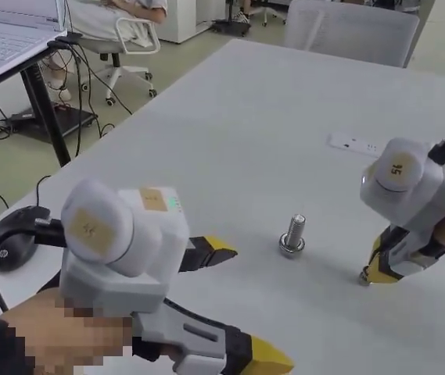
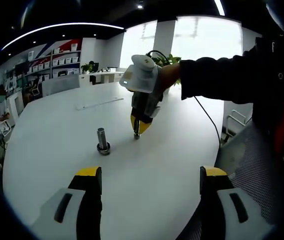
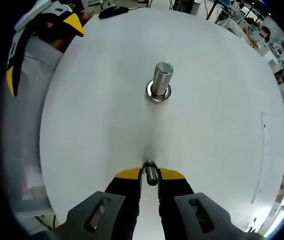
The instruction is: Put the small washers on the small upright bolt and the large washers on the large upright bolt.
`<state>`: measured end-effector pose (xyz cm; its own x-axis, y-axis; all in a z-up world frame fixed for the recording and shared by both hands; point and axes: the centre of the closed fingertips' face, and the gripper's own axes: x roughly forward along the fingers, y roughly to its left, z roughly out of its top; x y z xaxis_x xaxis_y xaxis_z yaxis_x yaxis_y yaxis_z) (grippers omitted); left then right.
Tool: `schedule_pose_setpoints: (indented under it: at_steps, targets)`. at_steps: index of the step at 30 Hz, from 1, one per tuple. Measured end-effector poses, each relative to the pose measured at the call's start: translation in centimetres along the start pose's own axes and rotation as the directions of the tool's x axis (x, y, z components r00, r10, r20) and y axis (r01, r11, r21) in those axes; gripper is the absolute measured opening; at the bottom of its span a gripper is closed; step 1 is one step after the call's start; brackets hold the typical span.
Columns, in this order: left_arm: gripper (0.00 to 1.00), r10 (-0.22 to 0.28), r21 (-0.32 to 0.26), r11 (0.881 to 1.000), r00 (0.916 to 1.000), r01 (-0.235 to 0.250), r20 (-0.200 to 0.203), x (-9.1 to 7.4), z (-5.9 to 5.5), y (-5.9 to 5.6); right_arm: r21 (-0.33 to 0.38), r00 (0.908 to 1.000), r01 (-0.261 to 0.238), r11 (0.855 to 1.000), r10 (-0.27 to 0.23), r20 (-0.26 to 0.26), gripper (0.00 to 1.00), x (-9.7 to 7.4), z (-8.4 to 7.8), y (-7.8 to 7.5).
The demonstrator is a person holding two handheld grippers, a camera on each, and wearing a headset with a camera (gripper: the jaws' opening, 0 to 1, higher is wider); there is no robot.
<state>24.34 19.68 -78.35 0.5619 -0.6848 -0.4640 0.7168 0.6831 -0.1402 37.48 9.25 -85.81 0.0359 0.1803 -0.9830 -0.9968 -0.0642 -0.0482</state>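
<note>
A large silver bolt (image 1: 293, 233) stands upright on the white table (image 1: 269, 117), with a washer ringing its foot; it also appears in the left gripper view as the large bolt (image 2: 102, 141) and in the right gripper view as the large bolt (image 3: 160, 82). My right gripper (image 1: 367, 273) is shut on a small bolt (image 3: 150, 173), tips down at the tabletop just right of the large bolt. The small bolt (image 2: 137, 131) hangs from those yellow tips. My left gripper (image 1: 247, 305) stands open with nothing between its jaws, near the front left, pointing toward the large bolt.
A black computer mouse (image 1: 11, 234) lies at the table's left edge. A flat white strip (image 1: 353, 144) lies behind the right gripper. A grey chair (image 1: 347, 27) stands at the far side, and a desk with a laptop (image 1: 7, 35) stands to the left.
</note>
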Motion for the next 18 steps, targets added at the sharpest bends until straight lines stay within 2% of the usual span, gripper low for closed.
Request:
schedule_pose_setpoints:
  at_steps: [18]
  targets:
    - [0.80, 0.000, -0.005, 1.000, 1.0000, 0.000, -0.002, 0.03, -0.04, 0.11, 0.000, 0.9999, -0.010, 1.000, 0.010, -0.004, 0.14, 0.60, -0.21, 0.06]
